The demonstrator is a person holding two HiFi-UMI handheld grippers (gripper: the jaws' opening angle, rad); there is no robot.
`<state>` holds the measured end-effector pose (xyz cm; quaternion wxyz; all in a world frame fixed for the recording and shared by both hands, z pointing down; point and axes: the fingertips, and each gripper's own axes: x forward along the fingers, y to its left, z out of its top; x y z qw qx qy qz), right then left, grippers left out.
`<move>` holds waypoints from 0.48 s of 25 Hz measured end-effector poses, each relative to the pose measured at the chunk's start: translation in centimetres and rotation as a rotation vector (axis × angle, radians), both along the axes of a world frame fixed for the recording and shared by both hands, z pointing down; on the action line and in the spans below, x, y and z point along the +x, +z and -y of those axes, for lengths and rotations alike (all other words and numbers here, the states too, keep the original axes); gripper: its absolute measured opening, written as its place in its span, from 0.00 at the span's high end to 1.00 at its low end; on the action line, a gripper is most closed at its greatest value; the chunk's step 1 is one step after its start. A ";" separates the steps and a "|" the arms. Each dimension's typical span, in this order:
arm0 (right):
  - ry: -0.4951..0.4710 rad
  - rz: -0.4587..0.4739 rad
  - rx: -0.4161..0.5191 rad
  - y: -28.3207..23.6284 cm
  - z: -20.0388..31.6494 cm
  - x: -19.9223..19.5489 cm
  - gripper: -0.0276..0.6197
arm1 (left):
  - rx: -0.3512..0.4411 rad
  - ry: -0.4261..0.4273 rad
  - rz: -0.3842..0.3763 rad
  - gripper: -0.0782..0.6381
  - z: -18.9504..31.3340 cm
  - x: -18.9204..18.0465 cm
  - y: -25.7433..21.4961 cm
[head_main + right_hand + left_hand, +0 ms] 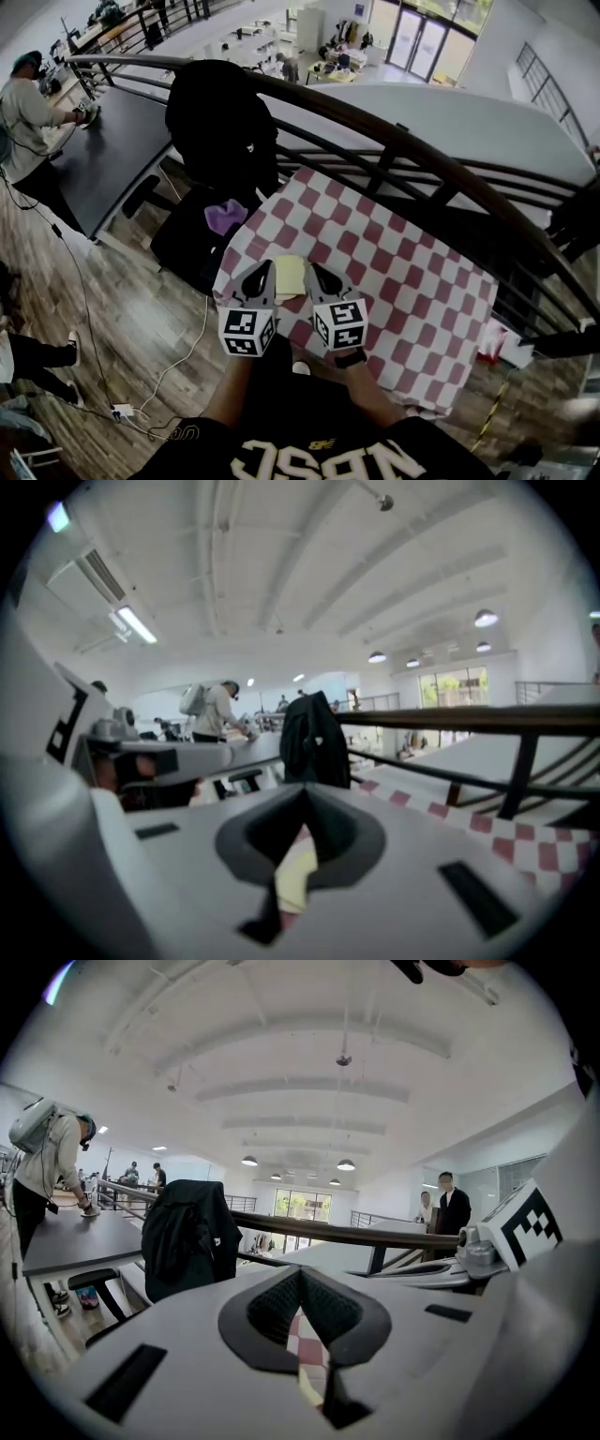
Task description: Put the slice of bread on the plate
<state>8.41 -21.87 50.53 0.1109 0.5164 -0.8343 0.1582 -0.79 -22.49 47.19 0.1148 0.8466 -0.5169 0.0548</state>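
Note:
A pale yellow flat square (289,277) lies on the red-and-white checked tablecloth (412,272); I cannot tell whether it is the plate or the bread. Both grippers hang side by side above the table's near edge, pointing away from me. My left gripper (265,274) is just left of the yellow square and my right gripper (315,276) just right of it. In the left gripper view the left gripper (302,1275) has its jaw tips together, with only cloth showing behind. The right gripper (302,797) is also shut and empty, with the yellow square (292,874) below it.
A black jacket (223,117) hangs on a chair at the table's far left, beside a purple cloth (225,216). A dark railing (412,150) runs behind the table. A person (23,112) bends over a dark desk (108,155) at left. Cables (178,361) lie on the wood floor.

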 end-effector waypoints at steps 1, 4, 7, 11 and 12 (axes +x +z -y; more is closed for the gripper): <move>0.008 0.007 0.036 -1.2 -0.4 0.3 0.93 | 0.014 -0.004 -0.005 0.87 -0.4 0.0 -0.8; 0.062 -0.008 0.175 -5.2 -1.5 1.6 0.93 | 0.070 -0.006 -0.019 0.87 -1.3 0.4 -3.5; 0.125 -0.025 0.293 -8.8 -2.7 2.5 0.93 | 0.156 0.002 -0.007 0.87 -1.9 1.0 -6.4; 0.137 -0.003 0.318 -10.4 -4.1 2.4 0.93 | 0.262 -0.034 0.064 0.87 -3.2 1.1 -8.0; 0.135 -0.005 0.319 -10.4 -4.5 2.4 0.93 | 0.265 -0.045 0.068 0.87 -3.5 1.0 -7.8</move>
